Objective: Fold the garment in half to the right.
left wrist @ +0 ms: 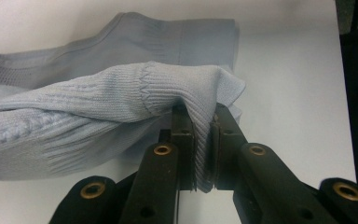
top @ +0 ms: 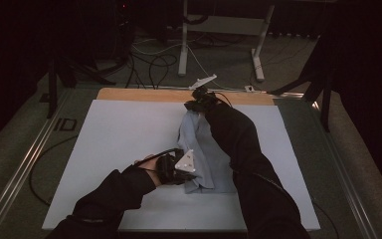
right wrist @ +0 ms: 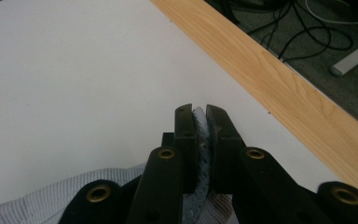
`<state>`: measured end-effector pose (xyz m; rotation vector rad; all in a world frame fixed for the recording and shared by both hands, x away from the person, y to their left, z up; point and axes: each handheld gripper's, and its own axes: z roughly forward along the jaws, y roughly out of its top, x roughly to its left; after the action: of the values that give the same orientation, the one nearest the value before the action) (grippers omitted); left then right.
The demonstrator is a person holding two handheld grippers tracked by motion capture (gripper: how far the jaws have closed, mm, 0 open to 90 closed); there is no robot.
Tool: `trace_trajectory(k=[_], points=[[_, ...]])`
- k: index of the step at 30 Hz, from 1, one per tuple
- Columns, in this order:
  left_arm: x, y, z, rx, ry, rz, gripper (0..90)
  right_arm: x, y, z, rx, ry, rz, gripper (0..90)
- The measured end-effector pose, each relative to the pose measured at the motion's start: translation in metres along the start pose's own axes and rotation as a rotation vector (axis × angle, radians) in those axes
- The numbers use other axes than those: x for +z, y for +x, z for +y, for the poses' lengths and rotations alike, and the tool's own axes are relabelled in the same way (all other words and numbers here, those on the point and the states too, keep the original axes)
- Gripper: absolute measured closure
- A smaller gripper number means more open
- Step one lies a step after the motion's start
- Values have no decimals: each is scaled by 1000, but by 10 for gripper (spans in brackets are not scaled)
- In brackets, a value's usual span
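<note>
A light blue knit garment (top: 206, 149) lies partly folded on the white mat (top: 119, 134). My left gripper (top: 193, 175) is at the garment's near left corner. In the left gripper view its jaws (left wrist: 201, 114) are shut on a ribbed fold of the cloth (left wrist: 121, 93), which is lifted over the flat layer beneath. My right gripper (top: 193, 106) is at the garment's far end near the wooden strip. In the right gripper view it (right wrist: 198, 111) is shut on a thin edge of the blue cloth (right wrist: 200, 126). The dark right sleeve (top: 238, 139) hides the garment's right side.
A wooden strip (top: 144, 94) borders the mat's far edge, also seen as a wooden band (right wrist: 279, 79) in the right gripper view. Beyond it lie floor cables (top: 154, 62) and white desk legs (top: 183, 45). Metal rails (top: 25, 159) run along the table's sides.
</note>
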<state>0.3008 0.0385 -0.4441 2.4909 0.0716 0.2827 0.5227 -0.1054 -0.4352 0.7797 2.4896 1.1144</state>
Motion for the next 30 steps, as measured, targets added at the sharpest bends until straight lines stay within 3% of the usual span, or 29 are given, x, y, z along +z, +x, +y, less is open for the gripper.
trace_trajectory(k=[13,21,30], points=[[21,-2,23,60,-10,-24,839,-11,-19,-23,27,-46,23,847],[37,0,31,57,-17,-46,839,-12,-31,-35,60,-65,41,845],[59,3,38,69,8,-53,838,-5,-41,-45,76,-42,45,835]])
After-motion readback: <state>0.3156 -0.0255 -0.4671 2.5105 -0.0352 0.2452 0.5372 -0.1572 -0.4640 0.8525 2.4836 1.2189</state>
